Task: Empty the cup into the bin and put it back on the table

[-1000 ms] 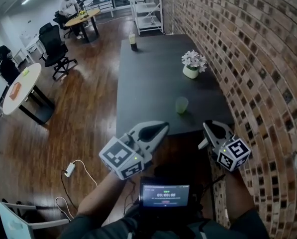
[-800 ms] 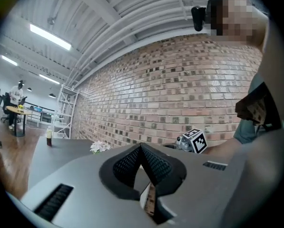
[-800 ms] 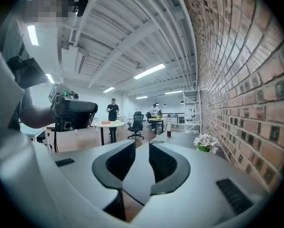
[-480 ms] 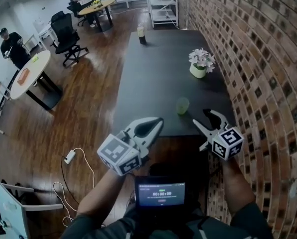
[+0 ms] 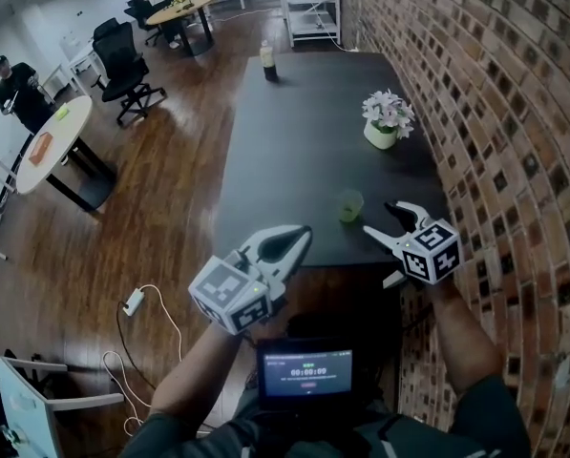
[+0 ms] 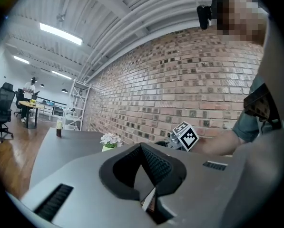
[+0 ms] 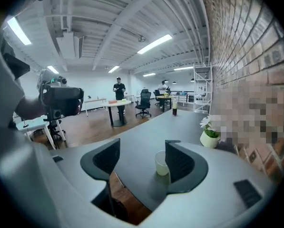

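At the near edge of the surface (image 5: 294, 132), the right tongs (image 5: 380, 218) are hanging released, having just been opening, nothing between them. The left tongs (image 5: 294, 239) are sitting clenched, empty. The reach for the cup (image 5: 349, 205) is seemingly under way; next comes straddling it and closing gently. It is standing upright just ahead, small, pale green, translucent.

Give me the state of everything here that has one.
cup: upright on the table, untouched.
right gripper: open, jaws have just been opening, nothing between them, cup ahead.
left gripper: shut, empty.
flower pot: upright on the table.
bottle: upright at the table's far end.
screen: lit.
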### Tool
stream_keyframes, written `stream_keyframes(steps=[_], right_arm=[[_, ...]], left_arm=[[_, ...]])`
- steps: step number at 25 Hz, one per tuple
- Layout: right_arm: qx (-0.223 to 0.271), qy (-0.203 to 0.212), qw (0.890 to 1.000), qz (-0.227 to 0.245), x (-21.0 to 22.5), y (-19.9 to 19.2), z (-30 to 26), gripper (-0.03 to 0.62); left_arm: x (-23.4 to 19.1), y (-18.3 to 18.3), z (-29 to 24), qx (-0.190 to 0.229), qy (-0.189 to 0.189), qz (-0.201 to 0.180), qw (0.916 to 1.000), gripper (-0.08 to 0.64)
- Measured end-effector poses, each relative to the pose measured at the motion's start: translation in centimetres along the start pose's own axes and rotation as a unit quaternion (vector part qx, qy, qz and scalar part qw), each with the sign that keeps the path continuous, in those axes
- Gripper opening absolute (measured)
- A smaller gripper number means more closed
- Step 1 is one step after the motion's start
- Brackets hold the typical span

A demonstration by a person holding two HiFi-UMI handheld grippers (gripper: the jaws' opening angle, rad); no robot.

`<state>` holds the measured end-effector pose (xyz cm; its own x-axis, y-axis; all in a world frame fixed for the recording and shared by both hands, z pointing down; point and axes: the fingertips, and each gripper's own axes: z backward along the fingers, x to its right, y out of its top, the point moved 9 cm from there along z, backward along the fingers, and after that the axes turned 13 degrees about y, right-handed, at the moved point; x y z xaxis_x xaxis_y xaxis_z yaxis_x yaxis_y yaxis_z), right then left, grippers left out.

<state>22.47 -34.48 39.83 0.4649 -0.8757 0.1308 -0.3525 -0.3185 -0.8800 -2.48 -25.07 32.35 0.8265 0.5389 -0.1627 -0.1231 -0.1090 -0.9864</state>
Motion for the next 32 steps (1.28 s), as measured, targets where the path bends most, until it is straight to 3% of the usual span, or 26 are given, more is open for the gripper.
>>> stream_keyframes(steps=[14, 17, 32], right_arm=[[-0.134, -0.027, 0.990, -0.022, 2.8, -0.9, -7.2, 0.305], [-0.150, -0.022, 0.988, -0.027, 3.3, -1.1, -7.9, 0.347], [-0.242, 0.022, 0.970, -0.005, 5.2, -2.0, -10.8, 0.347]], left_arm=[[-8.1, -1.4, -2.1, -0.022, -0.056, 0.012, 0.9981, -0.006], [-8.3, -1.6, -2.1, -0.028, -0.061, 0.012, 0.9977, -0.006], [-6.8, -1.8, -3.9, -0.027, -0.070, 0.011, 0.9971, -0.006]])
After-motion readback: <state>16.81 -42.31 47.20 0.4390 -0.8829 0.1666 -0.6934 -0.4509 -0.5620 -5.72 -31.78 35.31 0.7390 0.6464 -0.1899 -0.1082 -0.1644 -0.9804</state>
